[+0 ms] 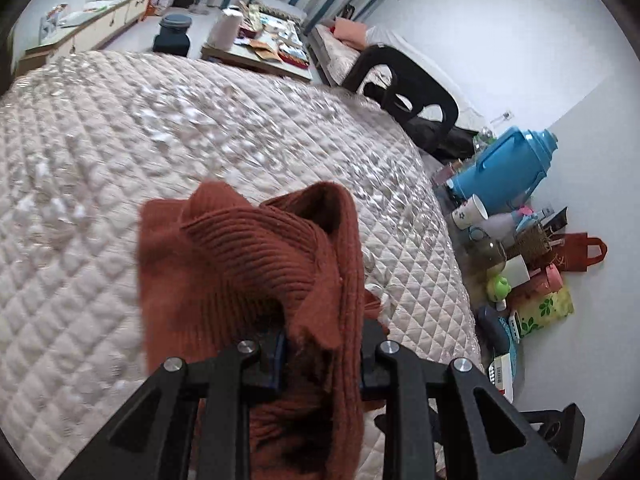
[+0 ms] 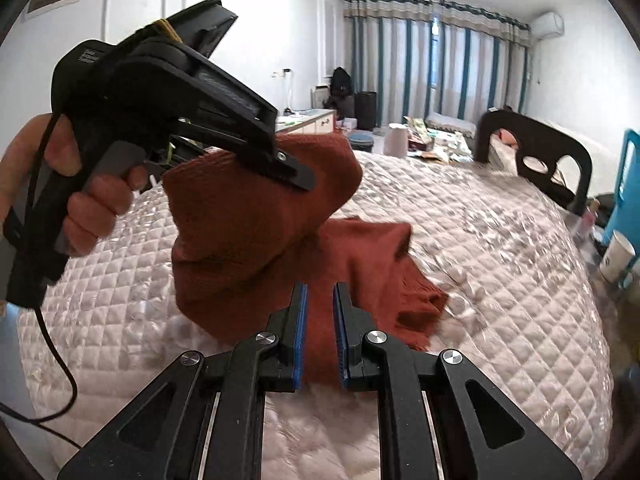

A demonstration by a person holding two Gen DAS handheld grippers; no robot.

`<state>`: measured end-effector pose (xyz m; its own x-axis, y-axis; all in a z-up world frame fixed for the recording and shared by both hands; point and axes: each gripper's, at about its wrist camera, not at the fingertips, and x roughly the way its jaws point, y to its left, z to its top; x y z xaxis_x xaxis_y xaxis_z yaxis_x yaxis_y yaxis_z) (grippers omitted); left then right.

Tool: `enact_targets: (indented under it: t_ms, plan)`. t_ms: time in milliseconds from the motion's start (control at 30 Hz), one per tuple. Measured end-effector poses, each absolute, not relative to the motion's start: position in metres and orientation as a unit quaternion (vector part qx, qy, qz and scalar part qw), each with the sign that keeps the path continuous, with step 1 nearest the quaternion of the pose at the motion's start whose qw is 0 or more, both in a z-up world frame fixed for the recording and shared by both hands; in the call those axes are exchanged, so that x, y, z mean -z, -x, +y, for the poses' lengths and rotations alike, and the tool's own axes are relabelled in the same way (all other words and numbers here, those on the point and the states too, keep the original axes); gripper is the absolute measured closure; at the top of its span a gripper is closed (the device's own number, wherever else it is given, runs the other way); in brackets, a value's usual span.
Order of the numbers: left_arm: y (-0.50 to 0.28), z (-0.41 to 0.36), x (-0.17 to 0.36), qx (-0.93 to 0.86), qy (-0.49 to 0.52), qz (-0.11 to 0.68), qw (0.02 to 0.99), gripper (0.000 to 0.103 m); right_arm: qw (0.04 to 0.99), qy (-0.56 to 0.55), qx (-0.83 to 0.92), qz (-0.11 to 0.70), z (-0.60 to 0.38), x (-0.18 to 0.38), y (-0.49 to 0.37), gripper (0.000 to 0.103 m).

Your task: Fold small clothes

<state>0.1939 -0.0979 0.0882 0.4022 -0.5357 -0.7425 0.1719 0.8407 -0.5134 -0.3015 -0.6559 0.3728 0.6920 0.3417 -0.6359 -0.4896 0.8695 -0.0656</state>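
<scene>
The bed (image 2: pixel 500 264) carries everything here. It is covered by a quilt (image 1: pixel 100 168) of pale pink colour, shiny, stitched in small diamonds, and this quilt reaches to the edges on all sides that are visible. On the quilt lies the lower part of a rust-red knitted garment (image 2: pixel 376 264); its ribbed hem (image 2: pixel 424 300) touches the cover near the middle of the bed, while the upper part is lifted off the surface. The cloth on the bed is crumpled, not flat. A dark chair (image 2: pixel 536 160) stands just beside the far edge of the bed. I see nothing else resting on the quilt.
</scene>
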Motion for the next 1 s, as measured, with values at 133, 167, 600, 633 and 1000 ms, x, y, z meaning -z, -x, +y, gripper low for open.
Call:
enact_targets:
  t_ms: [133, 167, 600, 633, 1000]
  plan:
    - [-0.202, -0.121, -0.069, 0.21, 0.18, 0.522, 0.807, 0.072, 0.914, 0.107, -0.222, 0.322, -0.667, -0.371, 0.297, 0.09]
    - [-0.201, -0.125, -0.068, 0.211, 0.182, 0.523, 0.805, 0.07, 0.915, 0.103, -0.219, 0.324, -0.67, -0.37, 0.296, 0.09]
    - [-0.18, -0.139, -0.093, 0.279, 0.15, 0.492, 0.811, 0.025, 0.921, 0.079, -0.174, 0.34, -0.691, -0.37, 0.299, 0.09]
    - [-0.175, -0.133, -0.098, 0.273, 0.138, 0.484, 0.82, 0.025, 0.924, 0.08, -0.17, 0.333, -0.692, -0.375, 0.301, 0.09]
    - [-0.152, -0.041, -0.091, 0.187, 0.177, 0.443, 0.859, 0.016, 0.914, 0.089, -0.272, 0.286, -0.632, -0.406, 0.304, 0.079]
